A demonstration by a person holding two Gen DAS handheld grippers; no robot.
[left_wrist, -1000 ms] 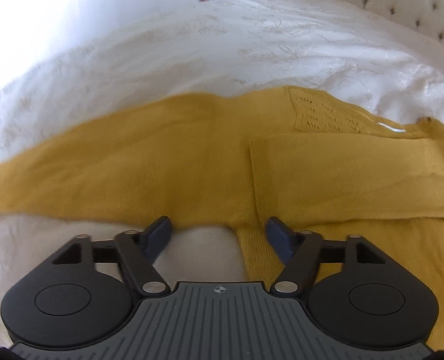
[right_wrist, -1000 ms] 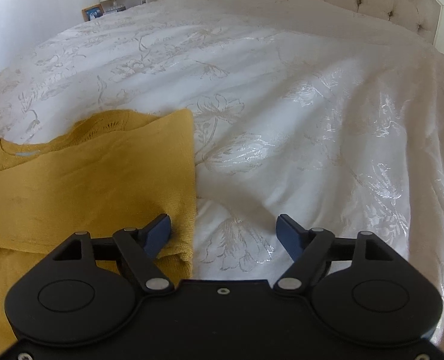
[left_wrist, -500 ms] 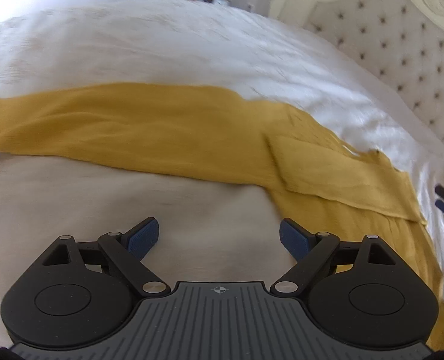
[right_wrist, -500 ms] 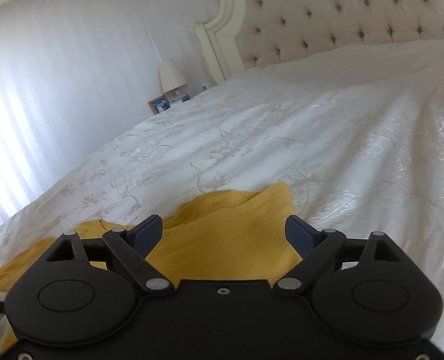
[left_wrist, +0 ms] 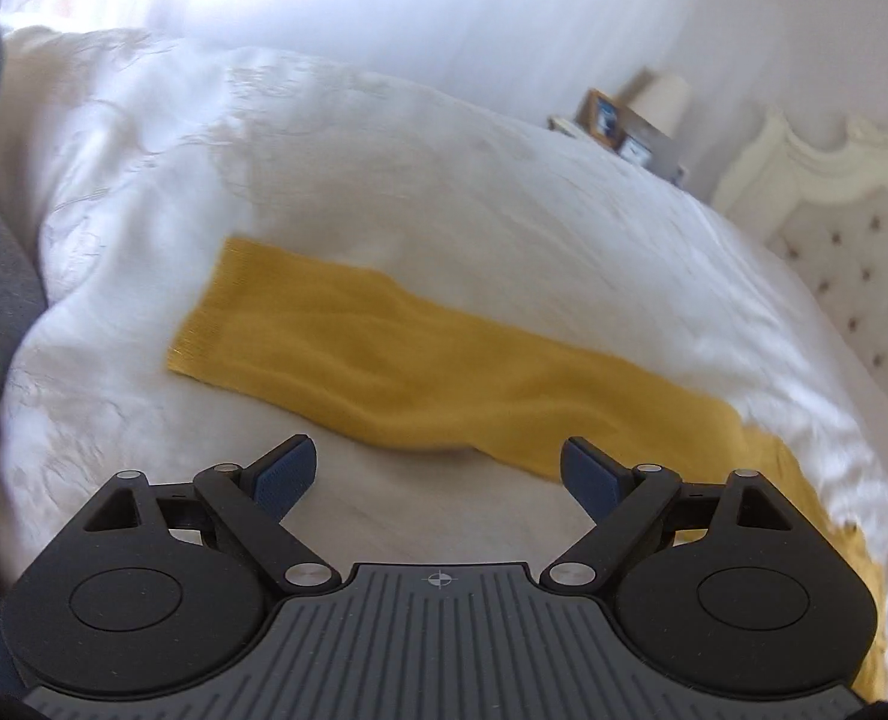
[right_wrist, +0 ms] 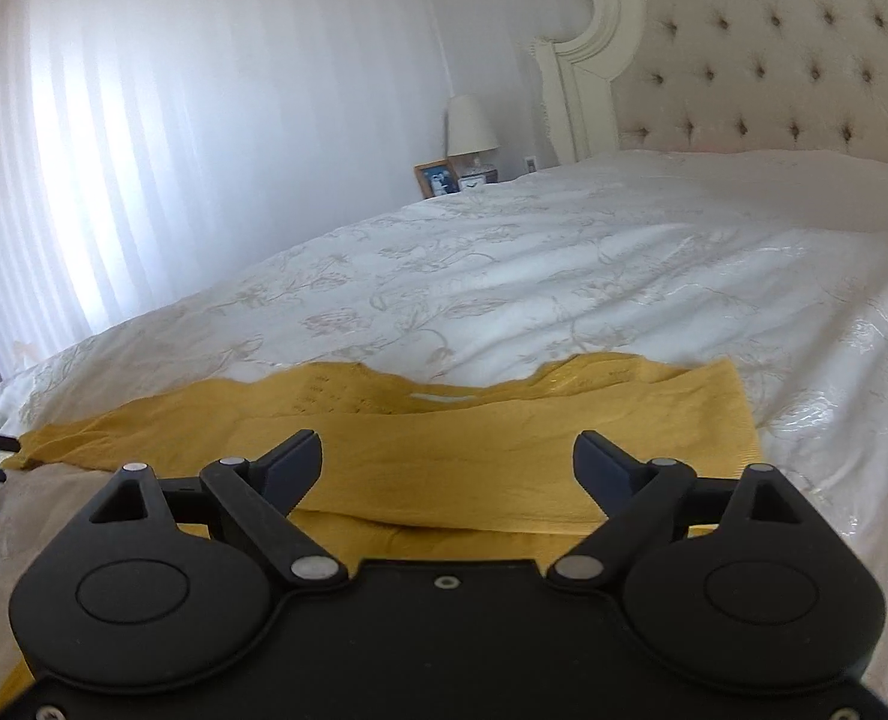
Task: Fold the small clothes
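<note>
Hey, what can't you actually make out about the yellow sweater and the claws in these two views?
- Sweater hem: in the right wrist view the right claw body covers the lower yellow sweater.
- Outstretched sleeve: left wrist view is motion-blurred, so the knit is unreadable; its shoulder end is hidden behind the left claw.
- Framed photo: too small.
- Neck label: unreadable.

No text, label, brand or number is showing legibly in either view. The left gripper (left_wrist: 438, 471) is carrying only a small crosshair mark at 6 o'clock on its ribbed grey body, with no lettering beside it.
</note>
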